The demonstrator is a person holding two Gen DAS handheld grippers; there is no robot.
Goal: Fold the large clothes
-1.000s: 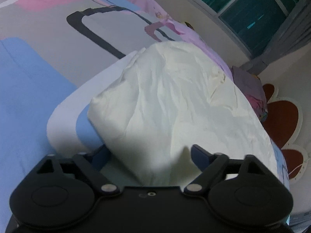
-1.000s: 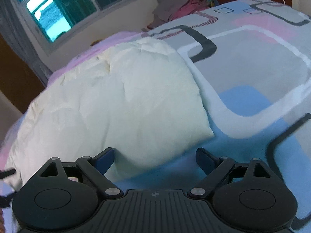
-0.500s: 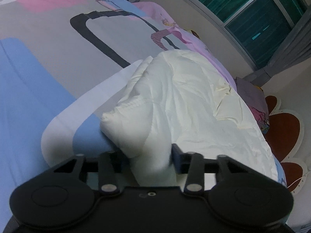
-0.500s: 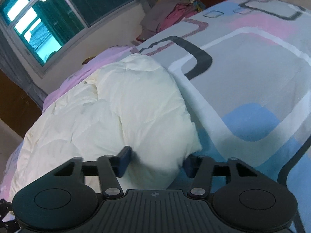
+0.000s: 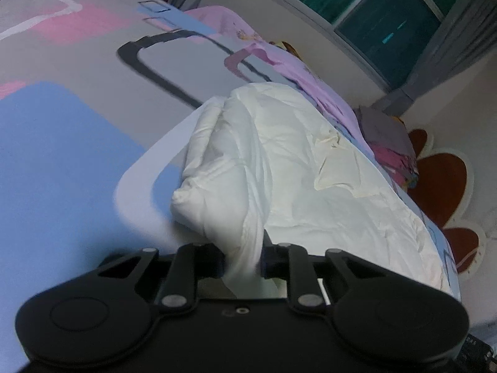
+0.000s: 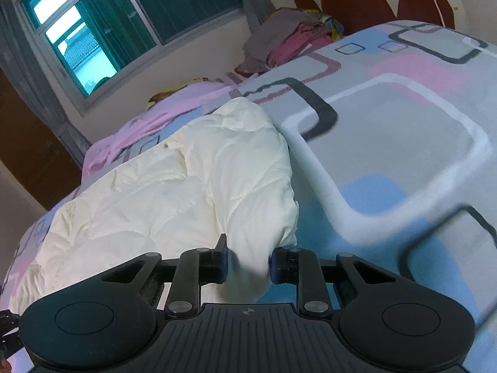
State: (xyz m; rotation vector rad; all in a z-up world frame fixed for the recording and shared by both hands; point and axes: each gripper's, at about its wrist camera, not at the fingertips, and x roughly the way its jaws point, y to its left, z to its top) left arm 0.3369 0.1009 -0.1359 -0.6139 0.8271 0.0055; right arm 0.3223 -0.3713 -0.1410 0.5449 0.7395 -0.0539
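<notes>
Low over the bedspread, both tongs clamped on the cream quilt's bunched near corners.

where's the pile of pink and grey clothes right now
In the right wrist view, the pile of pink and grey clothes sits top centre, beyond the patterned bedspread, beside the window.

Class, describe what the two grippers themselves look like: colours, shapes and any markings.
Both are matte black, with two round discs at the base, angled link arms with silver pivot pins, and dark blue pads on the jaws. The right gripper has a ribbed base plate with a small crosshair mark; the left gripper has a smooth one.
</notes>
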